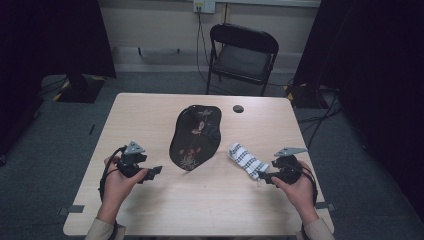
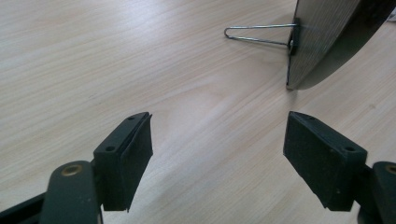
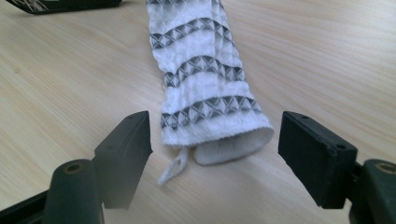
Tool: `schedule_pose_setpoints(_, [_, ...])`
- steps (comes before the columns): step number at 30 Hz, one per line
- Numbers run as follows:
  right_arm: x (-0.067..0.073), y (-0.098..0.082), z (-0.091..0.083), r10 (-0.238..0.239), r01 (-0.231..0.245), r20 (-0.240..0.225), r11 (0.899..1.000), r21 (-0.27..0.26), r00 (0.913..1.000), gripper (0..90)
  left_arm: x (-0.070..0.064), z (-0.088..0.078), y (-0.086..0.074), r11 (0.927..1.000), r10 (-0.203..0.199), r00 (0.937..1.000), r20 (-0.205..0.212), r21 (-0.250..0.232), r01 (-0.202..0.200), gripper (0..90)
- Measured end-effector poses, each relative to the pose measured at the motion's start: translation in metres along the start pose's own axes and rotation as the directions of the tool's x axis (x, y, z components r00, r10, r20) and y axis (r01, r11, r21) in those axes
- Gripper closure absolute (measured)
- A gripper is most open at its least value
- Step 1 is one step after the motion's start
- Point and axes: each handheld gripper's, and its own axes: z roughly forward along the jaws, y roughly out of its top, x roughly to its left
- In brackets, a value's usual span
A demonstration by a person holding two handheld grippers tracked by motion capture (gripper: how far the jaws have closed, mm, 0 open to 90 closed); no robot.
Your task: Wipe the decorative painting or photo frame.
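Grey carpet, black folding chair behind a light wood bench. High view: black lacquered plaque with red flower print stands tilted mid-bench; small dark disc near the far edge. White cloth mitt with dark patterned bands lies right of the plaque. Left hand-held gripper sits left of the plaque, apart from it. Right hand-held gripper is just at the mitt's near end. No readable writing.

Left gripper view: jaws wide, nothing between; plaque's striped back and its wire prop ahead at right.

Right gripper view: jaws wide, mitt's open cuff between them, not gripped; small loop hangs off the cuff.
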Motion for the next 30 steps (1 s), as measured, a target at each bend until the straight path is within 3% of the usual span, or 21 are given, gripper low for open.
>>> schedule_pose_setpoints(11, [-0.011,-0.025,-0.01,0.02,-0.02,0.0,1.0,0.005,0.9998,20.2,0.001,0.0,-0.001,0.9999,0.001,0.9999,0.013,0.016,-0.001,23.2])
schedule_pose_setpoints(24, [-0.012,-0.052,-0.017,0.033,-0.033,0.019,0.999,0.01,0.9993,18.9,0.002,0.004,-0.001,0.9998,-0.001,0.9998,0.019,0.021,0.001,23.0])
schedule_pose_setpoints(30, [-0.014,-0.062,-0.019,0.039,-0.04,0.034,0.999,0.017,0.9987,18.9,0.003,0.005,-0.001,0.9993,0.018,0.9996,0.022,0.032,-0.019,22.6])
